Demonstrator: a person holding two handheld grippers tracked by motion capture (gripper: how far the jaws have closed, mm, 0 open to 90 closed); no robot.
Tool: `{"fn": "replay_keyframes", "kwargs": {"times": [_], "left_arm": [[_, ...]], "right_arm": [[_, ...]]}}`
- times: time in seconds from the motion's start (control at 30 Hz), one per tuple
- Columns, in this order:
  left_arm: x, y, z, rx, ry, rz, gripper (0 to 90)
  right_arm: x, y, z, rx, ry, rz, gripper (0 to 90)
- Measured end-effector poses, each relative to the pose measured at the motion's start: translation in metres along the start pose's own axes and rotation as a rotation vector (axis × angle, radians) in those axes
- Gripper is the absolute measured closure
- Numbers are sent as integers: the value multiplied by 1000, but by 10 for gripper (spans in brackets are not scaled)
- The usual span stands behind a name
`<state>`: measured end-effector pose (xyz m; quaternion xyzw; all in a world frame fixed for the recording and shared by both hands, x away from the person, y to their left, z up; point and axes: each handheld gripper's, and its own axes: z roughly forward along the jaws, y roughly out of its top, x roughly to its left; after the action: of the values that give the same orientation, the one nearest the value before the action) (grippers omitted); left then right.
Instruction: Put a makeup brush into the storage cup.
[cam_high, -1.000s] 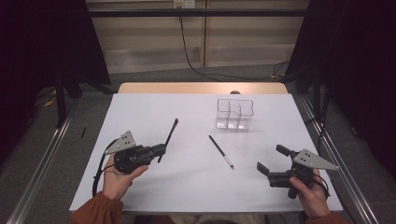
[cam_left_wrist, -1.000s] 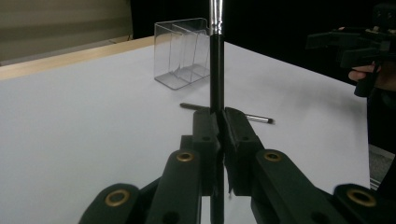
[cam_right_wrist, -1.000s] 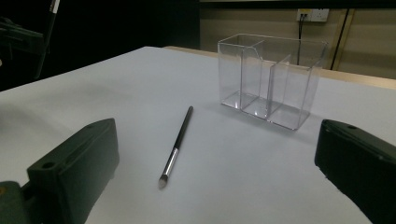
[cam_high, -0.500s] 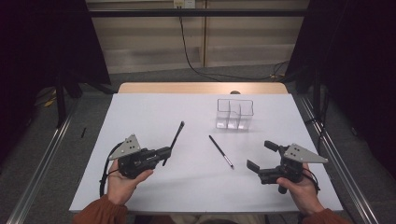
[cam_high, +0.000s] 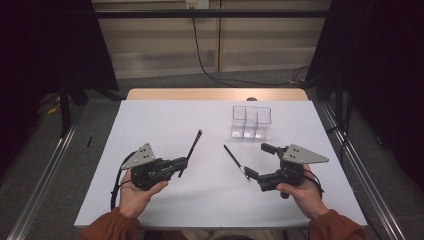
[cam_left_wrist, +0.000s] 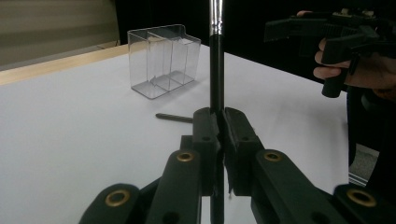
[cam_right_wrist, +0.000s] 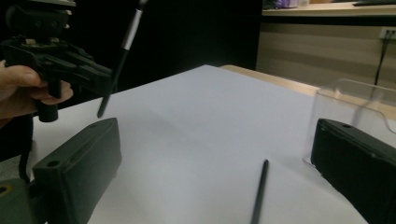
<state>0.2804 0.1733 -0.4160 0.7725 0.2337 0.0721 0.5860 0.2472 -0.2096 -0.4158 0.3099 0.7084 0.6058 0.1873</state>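
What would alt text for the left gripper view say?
Two black jaws of the left gripper are clamped on a thin black brush that stands upright. Beyond lie a second brush on the white table, a clear organizer, and the right gripper.

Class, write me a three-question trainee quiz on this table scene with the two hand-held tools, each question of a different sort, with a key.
1. True or false: the left tool is shut on a thin black brush.
2. Where is the second thin black brush? A in the clear plastic compartment box; B flat on the white table; C in the right tool.
3. Are the right tool's jaws open or shut?

Key: 1 true; 2 B; 3 open.
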Motion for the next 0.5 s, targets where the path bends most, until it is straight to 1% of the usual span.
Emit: {"fn": "replay_keyframes", "kwargs": {"times": [0.1, 0.17, 0.2, 0.33, 0.37, 0.5], "left_arm": [[0, 0, 3, 7, -3, 5, 842], [0, 0, 4, 0, -3, -2, 843], [1, 1, 5, -2, -5, -4, 842], [2, 4, 8, -7, -7, -4, 842], [2, 5, 10, -6, -12, -3, 843], [-1, 6, 17, 6, -17, 5, 843]], "right_arm": [[4, 4, 10, -3, 27, -8, 7], [7, 7, 16, -6, 22, -15, 9], [8, 9, 19, -4, 20, -9, 10], [10, 13, 29, -6, 50, -23, 0], [10, 14, 31, -4, 57, -24, 0], [14, 21, 39, -5, 90, -13, 9]]}}
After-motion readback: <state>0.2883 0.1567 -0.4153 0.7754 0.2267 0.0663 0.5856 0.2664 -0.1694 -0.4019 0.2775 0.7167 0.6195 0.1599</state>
